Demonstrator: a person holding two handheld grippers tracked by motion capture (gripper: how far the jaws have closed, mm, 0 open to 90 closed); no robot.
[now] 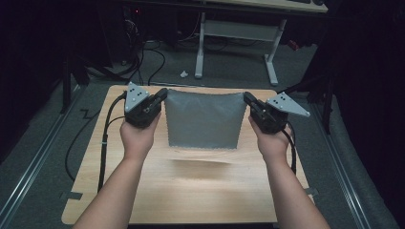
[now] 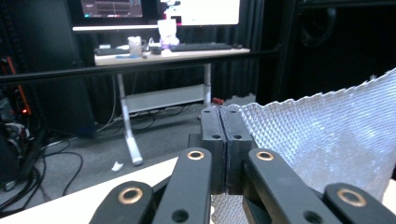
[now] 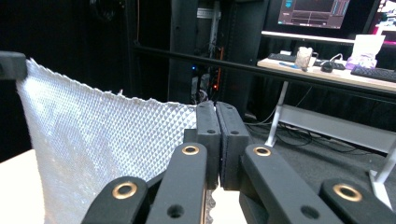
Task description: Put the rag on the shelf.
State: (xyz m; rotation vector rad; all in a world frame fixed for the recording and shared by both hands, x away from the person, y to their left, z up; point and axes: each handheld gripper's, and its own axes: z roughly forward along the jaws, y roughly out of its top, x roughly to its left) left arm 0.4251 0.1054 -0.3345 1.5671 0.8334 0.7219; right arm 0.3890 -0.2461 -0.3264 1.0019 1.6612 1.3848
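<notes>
One grey cloth [image 1: 202, 119], waffle-textured weave, pinked zigzag edges, roughly rectangular, stretched in air above light wooden table [image 1: 191, 191], casting shadow on it. Two black grippers: left gripper [image 1: 161, 97] jaws pressed together on cloth's top left corner; right gripper [image 1: 249, 99] jaws clamped on top right corner. Two bare forearms. No readable writing.

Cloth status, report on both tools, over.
Left tool and right tool shut on the grey cloth's top corners. Cloth hangs stretched above the table. Nothing obstructing.
</notes>
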